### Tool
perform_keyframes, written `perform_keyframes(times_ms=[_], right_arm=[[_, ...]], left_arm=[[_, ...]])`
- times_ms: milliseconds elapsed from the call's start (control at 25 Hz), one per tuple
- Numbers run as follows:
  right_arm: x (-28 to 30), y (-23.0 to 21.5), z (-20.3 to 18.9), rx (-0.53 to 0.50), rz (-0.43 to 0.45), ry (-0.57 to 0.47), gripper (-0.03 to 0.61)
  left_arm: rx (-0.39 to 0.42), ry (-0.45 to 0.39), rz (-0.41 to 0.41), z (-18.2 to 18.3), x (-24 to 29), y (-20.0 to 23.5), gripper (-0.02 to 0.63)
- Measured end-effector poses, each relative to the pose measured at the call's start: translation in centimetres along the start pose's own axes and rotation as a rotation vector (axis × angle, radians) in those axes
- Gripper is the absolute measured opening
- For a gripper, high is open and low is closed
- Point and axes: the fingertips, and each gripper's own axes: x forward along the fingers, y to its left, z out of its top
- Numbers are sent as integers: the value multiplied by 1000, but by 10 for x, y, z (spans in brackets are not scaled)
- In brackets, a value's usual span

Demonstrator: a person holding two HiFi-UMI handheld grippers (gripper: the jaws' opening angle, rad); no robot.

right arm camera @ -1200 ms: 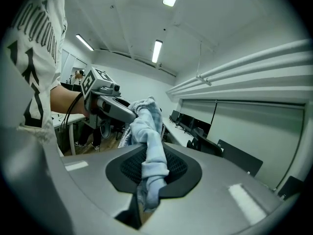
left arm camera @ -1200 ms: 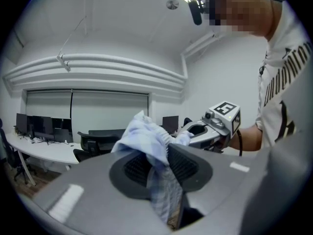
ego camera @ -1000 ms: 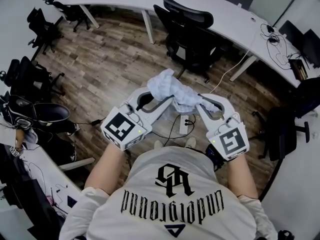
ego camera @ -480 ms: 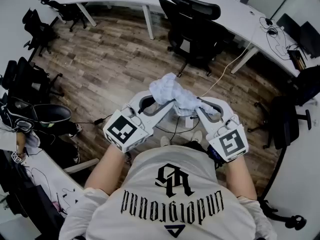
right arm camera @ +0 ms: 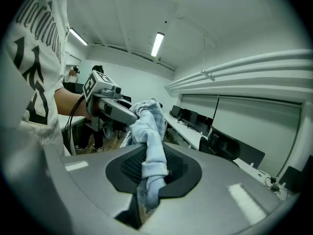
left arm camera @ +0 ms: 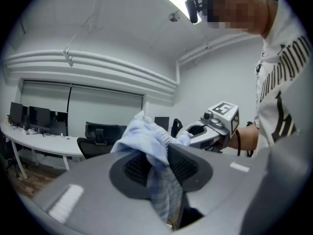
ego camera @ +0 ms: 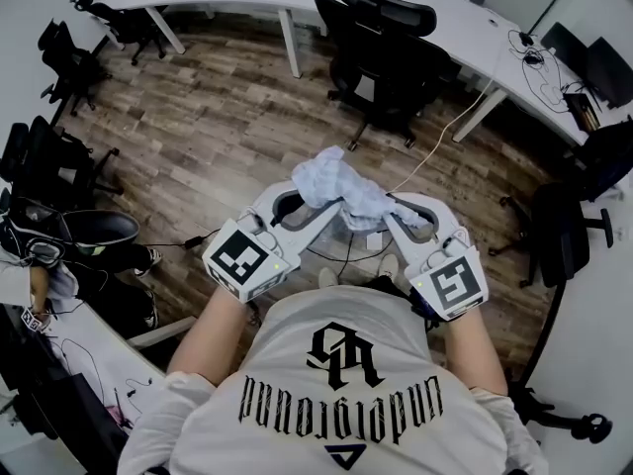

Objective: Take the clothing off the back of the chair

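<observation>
Clothing [ego camera: 341,188] clamped in left tongs [ego camera: 329,211] and right tongs [ego camera: 390,220].

T-shirt [ego camera: 341,404]: gothic lettering across front, upside down in head view, reads "underground". Interlaced monogram above it in picture, letters unclear. Small triangle mark at bottom edge, too small to read.

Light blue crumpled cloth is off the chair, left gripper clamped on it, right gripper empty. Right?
Wrong on one point: the right gripper is not empty. The right gripper view shows its jaws shut on the light blue crumpled cloth. The rest holds: the left gripper is clamped on it too, off the black office chair.
</observation>
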Motion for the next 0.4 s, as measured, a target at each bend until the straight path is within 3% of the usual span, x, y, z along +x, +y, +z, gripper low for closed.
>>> perform_keyframes(times_ms=[400], right_arm=[[5, -8, 1, -2, 1, 5, 49]], left_arm=[[8, -15, 3, 2, 5, 8, 147]])
